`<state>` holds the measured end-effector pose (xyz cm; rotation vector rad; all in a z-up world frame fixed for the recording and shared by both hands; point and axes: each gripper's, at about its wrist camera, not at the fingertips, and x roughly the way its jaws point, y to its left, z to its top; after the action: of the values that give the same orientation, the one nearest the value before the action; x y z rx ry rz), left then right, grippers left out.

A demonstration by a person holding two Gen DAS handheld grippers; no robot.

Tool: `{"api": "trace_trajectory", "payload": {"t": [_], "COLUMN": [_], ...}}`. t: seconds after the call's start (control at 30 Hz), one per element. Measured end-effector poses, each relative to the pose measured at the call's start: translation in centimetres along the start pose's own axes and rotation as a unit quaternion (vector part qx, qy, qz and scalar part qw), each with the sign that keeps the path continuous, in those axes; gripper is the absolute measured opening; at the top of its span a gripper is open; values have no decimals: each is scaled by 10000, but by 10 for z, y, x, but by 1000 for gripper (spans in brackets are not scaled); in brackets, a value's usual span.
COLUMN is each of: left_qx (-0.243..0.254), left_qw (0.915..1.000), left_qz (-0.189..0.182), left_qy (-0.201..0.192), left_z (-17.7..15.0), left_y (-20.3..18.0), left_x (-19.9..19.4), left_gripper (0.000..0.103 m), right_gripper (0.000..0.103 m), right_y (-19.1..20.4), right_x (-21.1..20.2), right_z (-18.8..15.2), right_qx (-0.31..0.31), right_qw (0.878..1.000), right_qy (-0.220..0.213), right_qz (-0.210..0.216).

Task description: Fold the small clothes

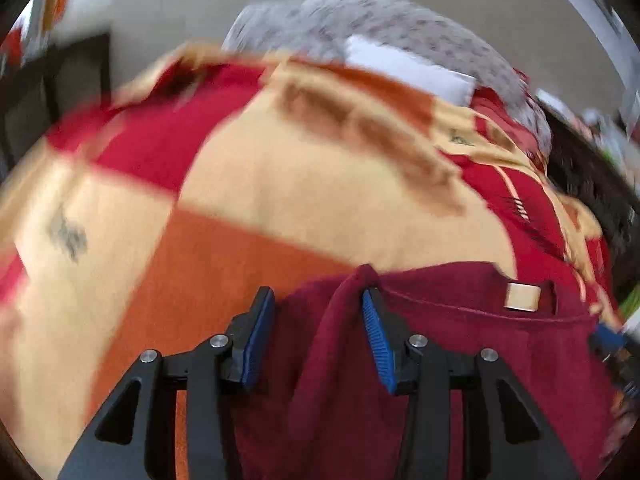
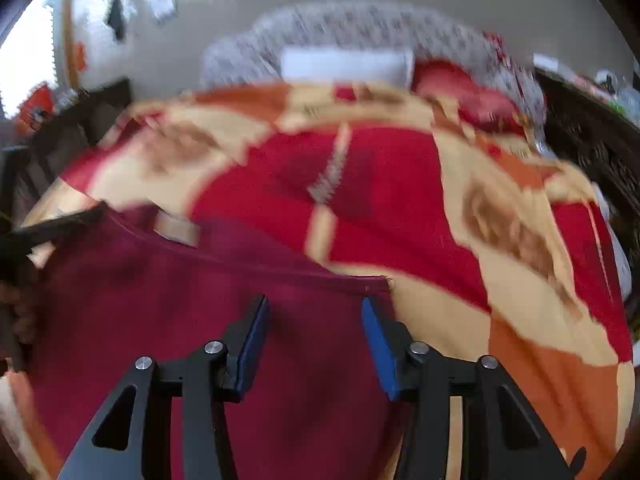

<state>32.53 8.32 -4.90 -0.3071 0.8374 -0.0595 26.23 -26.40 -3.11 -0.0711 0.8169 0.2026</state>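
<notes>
The maroon garment (image 1: 460,360) lies on the patterned blanket (image 1: 280,184). Both the left tongs (image 1: 318,336) and the right tongs (image 2: 314,340) stand wide apart, gripping nothing. I think the cloth may bunch if they close carelessly.

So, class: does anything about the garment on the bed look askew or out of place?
Yes. The maroon knit garment is not flat: a ridge of fabric stands bunched up between the left gripper's open fingers, over the patterned red-and-cream blanket.

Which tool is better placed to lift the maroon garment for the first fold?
Left, probably: a raised ridge of the garment sits between the left tool. The right tool only straddles flat cloth.
</notes>
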Motion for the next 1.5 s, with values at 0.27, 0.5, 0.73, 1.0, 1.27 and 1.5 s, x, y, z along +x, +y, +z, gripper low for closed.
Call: {"api": "trace_trajectory", "payload": {"t": [0.27,0.5,0.73,1.0,1.27,1.5], "left_qx": [336,674,1492,1790,1471,1518], "left_qw": [9987,9964,9873,9836,9854,9843], "left_qz": [383,-247,-532,-210,-852,-902], "left_qy": [96,-442,-150,-83,-80,-33], "left_z": [3,1,-97,-131,-127,-128], "left_y": [-18,-26,-34,-35,-20,-23], "left_x": [-2,-82,-129,-106,-109,-108], "left_gripper": [51,67,79,89,98,102], "right_gripper": [53,61,73,82,95,95], "right_y": [-7,12,58,67,81,94], "right_x": [4,-94,-116,-81,-80,-108], "right_z": [-1,-12,-86,-125,-119,-118], "right_qx": [-10,-110,-399,-649,-1016,-510], "right_qw": [9997,9962,9962,9967,9938,9987], "right_qy": [-40,-649,-177,42,192,10], "right_qz": [222,572,751,483,407,23]}}
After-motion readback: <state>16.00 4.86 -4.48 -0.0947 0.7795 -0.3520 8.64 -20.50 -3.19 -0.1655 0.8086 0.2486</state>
